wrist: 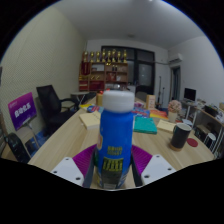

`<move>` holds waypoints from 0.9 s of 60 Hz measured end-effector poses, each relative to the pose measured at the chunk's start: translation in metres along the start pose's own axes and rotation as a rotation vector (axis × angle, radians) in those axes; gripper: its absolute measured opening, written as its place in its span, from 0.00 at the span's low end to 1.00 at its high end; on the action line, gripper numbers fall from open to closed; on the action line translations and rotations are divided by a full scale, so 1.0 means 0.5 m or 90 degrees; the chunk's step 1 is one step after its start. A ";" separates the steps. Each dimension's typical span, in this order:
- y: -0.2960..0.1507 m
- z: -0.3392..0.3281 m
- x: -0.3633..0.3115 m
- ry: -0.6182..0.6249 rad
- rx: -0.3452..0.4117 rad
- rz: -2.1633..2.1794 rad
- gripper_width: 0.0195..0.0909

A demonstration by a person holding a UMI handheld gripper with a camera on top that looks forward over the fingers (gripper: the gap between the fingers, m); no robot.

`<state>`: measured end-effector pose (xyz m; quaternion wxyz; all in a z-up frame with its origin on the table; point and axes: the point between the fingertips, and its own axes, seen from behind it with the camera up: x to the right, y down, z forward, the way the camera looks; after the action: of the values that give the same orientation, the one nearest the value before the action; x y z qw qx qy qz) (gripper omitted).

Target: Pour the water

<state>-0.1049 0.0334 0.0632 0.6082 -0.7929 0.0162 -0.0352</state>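
A blue bottle point(114, 132) with a white cap and a yellow-and-black label stands upright between my fingers. My gripper point(112, 172) is shut on the bottle, with the purple pads point(85, 160) pressing its lower body on both sides. A dark cup point(181, 135) with a pale rim stands on the wooden table point(70, 135), beyond my fingers and off to the right of the bottle.
Green and yellow flat items point(146, 125) lie on the table behind the bottle. A black office chair point(50, 103) and a purple sign point(22, 110) stand to the left. Red shelves point(106, 68) line the far wall. More desks and clutter sit at the right.
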 end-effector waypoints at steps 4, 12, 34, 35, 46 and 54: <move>-0.014 0.011 -0.007 -0.014 0.025 -0.017 0.55; -0.015 0.030 -0.011 -0.037 0.023 -0.021 0.48; -0.360 0.058 0.135 -0.225 0.043 0.547 0.36; -0.370 0.062 0.155 -0.231 0.042 0.594 0.36; -0.370 0.086 0.276 -0.322 -0.019 1.128 0.35; -0.326 0.120 0.337 -0.334 -0.006 1.281 0.37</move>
<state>0.0650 0.1219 0.2110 0.3378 -0.3982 0.5374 0.6622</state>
